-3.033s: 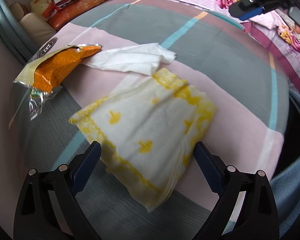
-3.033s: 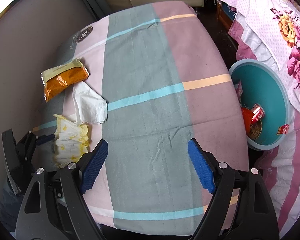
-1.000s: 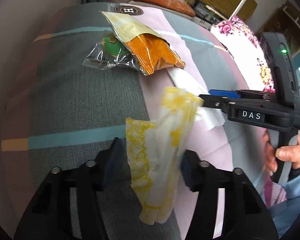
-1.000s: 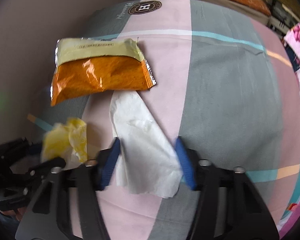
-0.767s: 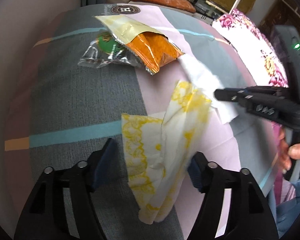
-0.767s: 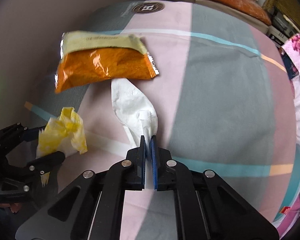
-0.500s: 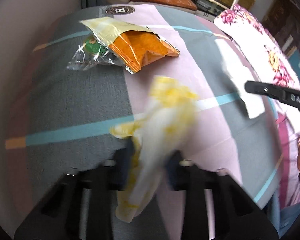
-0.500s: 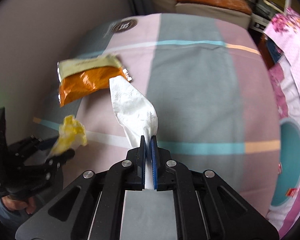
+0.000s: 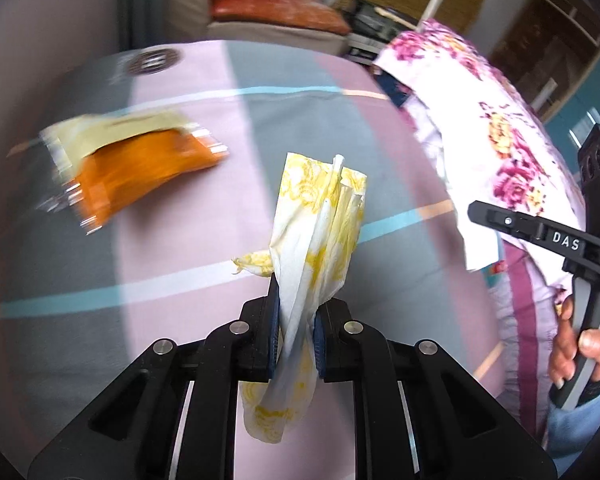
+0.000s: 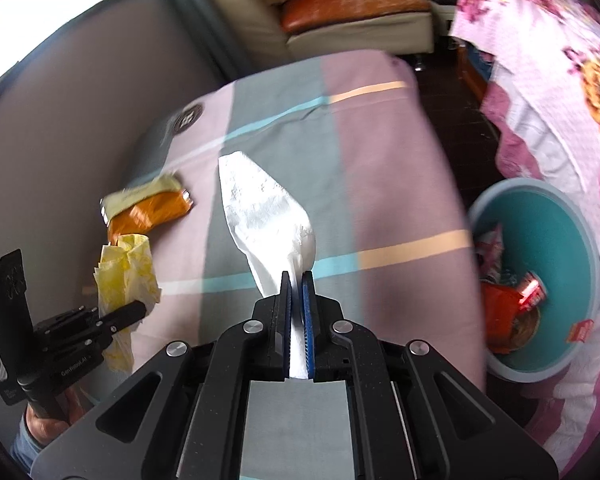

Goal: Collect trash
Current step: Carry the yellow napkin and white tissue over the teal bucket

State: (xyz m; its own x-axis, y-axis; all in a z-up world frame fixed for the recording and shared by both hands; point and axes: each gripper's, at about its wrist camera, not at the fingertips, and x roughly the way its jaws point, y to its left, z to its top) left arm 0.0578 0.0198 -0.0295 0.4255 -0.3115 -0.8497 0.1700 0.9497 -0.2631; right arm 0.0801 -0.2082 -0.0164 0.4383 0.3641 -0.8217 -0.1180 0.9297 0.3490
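My left gripper (image 9: pixel 295 312) is shut on a yellow-and-white patterned napkin (image 9: pixel 320 224) and holds it up above the striped table cloth (image 9: pixel 180 248). The napkin also shows in the right wrist view (image 10: pixel 126 268). My right gripper (image 10: pixel 296 292) is shut on a white tissue (image 10: pixel 264 208), lifted off the table. The right gripper with the tissue also shows at the right of the left wrist view (image 9: pixel 540 236). An orange snack bag (image 9: pixel 136 168) lies on the table at the left; it also shows in the right wrist view (image 10: pixel 148 208).
A teal bin (image 10: pixel 572 240) with red and orange wrappers inside stands on the floor right of the table. A floral pink cloth (image 10: pixel 548 80) lies behind it. A sofa with an orange cushion (image 10: pixel 352 4) is at the back.
Both grippers have closed on their papers and lifted them off the table. The right gripper has carried the tissue right, toward the bin. The left gripper has risen with the napkin.
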